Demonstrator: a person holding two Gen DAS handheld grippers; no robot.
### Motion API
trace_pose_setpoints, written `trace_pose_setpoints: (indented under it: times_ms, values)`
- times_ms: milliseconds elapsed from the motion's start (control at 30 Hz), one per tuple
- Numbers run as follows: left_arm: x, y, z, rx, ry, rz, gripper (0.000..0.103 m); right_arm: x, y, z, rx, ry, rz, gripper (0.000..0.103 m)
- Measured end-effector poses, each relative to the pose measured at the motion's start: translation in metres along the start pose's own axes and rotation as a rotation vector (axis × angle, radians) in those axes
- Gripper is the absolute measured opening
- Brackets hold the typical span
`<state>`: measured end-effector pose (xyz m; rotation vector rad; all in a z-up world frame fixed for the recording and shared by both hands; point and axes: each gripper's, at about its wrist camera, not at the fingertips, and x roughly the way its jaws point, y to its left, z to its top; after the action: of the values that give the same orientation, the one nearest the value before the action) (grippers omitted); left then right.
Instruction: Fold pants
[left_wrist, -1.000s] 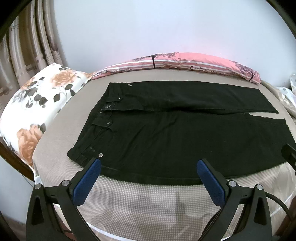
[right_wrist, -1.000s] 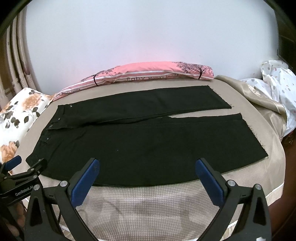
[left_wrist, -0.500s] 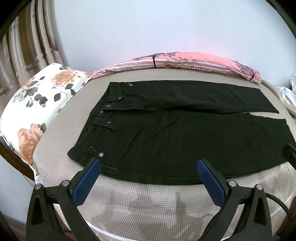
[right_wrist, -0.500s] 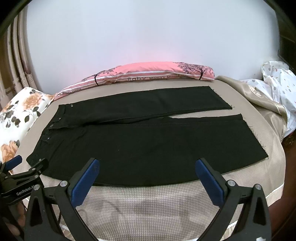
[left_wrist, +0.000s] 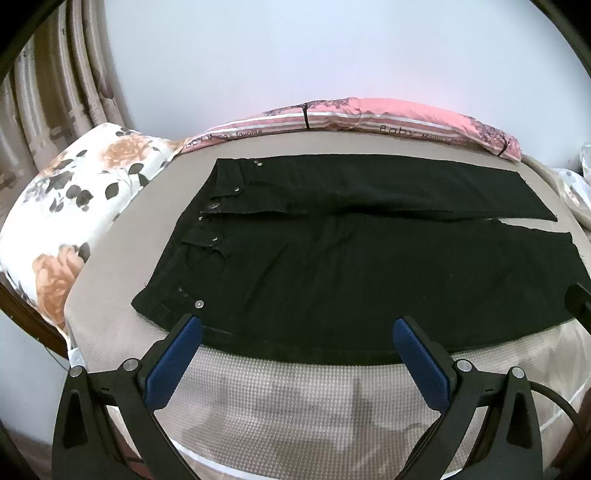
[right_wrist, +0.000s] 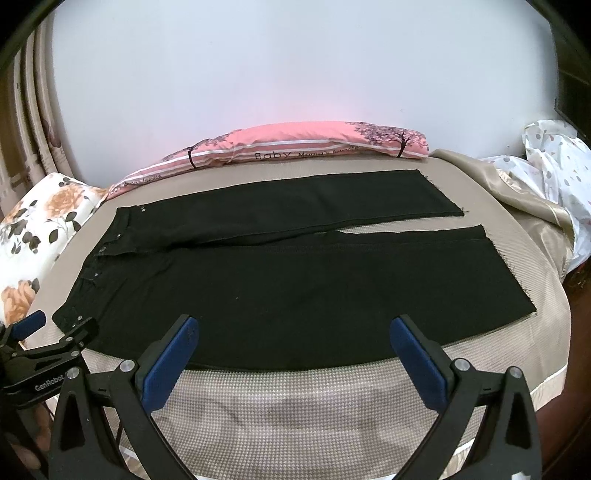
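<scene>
Left gripper (left_wrist: 297, 328) and right gripper (right_wrist: 295, 326) both stand released, jaws wide, at the bed's near edge (left_wrist: 314, 398), grasping nothing. Black pants (left_wrist: 369, 273) lie flat mid-frame, waistband left; the hem is cut off at the right of the left view. Only the right view shows both hems (right_wrist: 498, 273) and, upper right, rumpled bedding (right_wrist: 554, 177). Farthest back, a pink pillow (right_wrist: 295, 147).
</scene>
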<state>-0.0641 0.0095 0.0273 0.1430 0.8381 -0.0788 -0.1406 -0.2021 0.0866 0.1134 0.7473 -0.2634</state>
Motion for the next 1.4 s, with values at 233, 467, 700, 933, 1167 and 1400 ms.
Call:
trace_pose_setpoints:
  times_ms: [233,467,700,933,1167,1400]
  values:
    - [0.005,-0.001,0.001,0.001,0.02,-0.002,0.103,0.005,0.002,-0.002,-0.007,0.013,0.008,0.103]
    - [0.014,0.003,0.004,-0.011,0.055,-0.024,0.103,0.021,0.006,-0.002,-0.027,0.073,0.04,0.103]
    - [0.033,0.014,0.025,0.02,0.091,-0.069,0.103,0.048,0.015,0.017,-0.077,0.128,0.076,0.103]
    - [0.067,0.066,0.084,-0.019,0.1,-0.105,0.103,0.086,0.036,0.073,-0.114,0.145,0.178,0.103]
    - [0.128,0.123,0.152,-0.075,0.109,-0.093,0.093,0.149,0.072,0.128,-0.172,0.185,0.231,0.103]
    - [0.204,0.166,0.211,-0.217,0.176,-0.297,0.071,0.205,0.106,0.156,-0.179,0.207,0.267,0.103]
